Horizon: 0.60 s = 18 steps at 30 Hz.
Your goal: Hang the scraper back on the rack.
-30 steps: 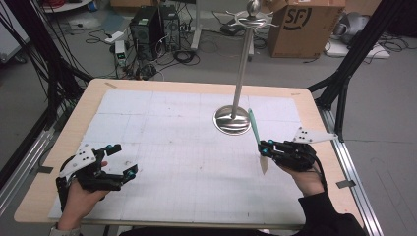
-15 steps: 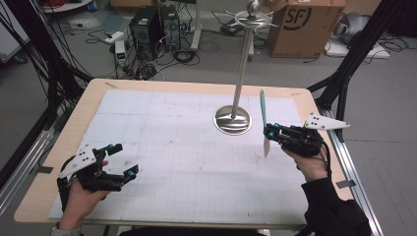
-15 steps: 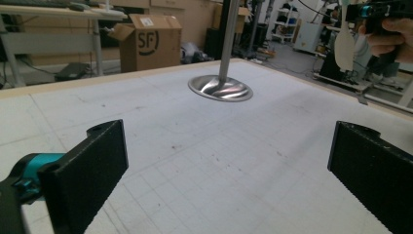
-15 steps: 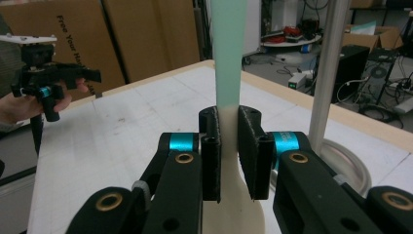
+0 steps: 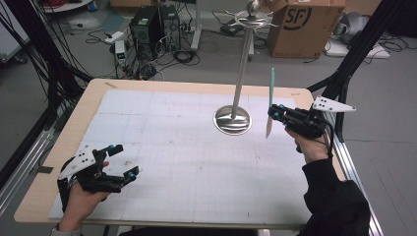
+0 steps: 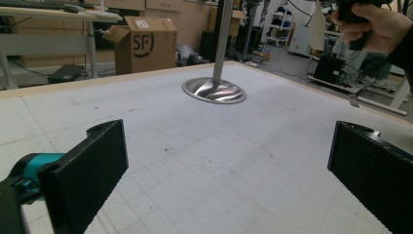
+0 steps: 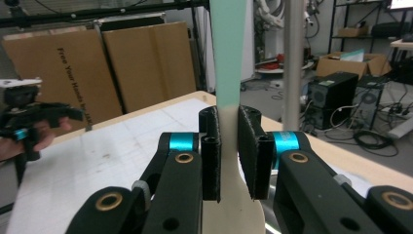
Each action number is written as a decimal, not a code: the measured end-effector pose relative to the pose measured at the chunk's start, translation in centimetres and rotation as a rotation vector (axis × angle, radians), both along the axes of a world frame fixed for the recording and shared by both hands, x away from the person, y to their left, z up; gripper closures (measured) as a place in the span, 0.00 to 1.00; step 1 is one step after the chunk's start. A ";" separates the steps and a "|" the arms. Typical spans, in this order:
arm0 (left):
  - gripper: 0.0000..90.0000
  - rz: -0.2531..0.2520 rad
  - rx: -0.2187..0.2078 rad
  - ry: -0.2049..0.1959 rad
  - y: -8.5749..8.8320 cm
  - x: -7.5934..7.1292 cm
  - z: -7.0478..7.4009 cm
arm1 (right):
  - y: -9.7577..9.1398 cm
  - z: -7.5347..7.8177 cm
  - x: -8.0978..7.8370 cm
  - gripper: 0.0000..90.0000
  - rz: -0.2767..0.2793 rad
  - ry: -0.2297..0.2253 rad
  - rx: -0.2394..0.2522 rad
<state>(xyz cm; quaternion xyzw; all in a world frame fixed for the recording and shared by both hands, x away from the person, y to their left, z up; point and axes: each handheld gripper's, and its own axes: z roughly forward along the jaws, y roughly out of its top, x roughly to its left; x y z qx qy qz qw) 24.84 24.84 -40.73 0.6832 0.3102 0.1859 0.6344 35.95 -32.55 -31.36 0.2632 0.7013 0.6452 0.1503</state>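
The spatula, mint-green in the handle and pale at the blade, stands nearly upright in the air just right of the metal stand, handle up and blade down, clear of the tabletop. The right tool is clamped on it where the handle widens into the blade; in the right gripper view the two black pads press the spatula from both sides.

Judging by the hooked crown at the top of the stand, the work looks like hanging the spatula there. The pick-up is done and the lift is under way; what remains is raising it to the hooks and catching it on one.

The left tool rests near the front left corner, jaws wide apart and empty.

The tabletop is a pale gridded mat on a wooden board. Around it are a cardboard box, computer towers, cables on the floor and black frame struts.
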 end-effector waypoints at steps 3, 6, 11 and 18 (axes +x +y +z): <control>0.02 0.005 0.002 0.006 0.1 0.0 -0.1 | -0.1 0.3 0.4 0.89 -0.006 -0.003 -0.004; 0.02 0.009 0.004 0.005 0.3 -0.1 -0.1 | -0.2 0.8 1.2 0.89 -0.014 -0.001 -0.006; 0.02 0.015 0.000 0.009 0.4 -0.2 -0.1 | -0.6 1.2 2.0 0.89 -0.025 0.003 0.008; 0.02 0.017 0.007 0.011 0.5 -0.3 -0.2 | -1.5 2.4 3.4 0.89 -0.039 0.001 0.021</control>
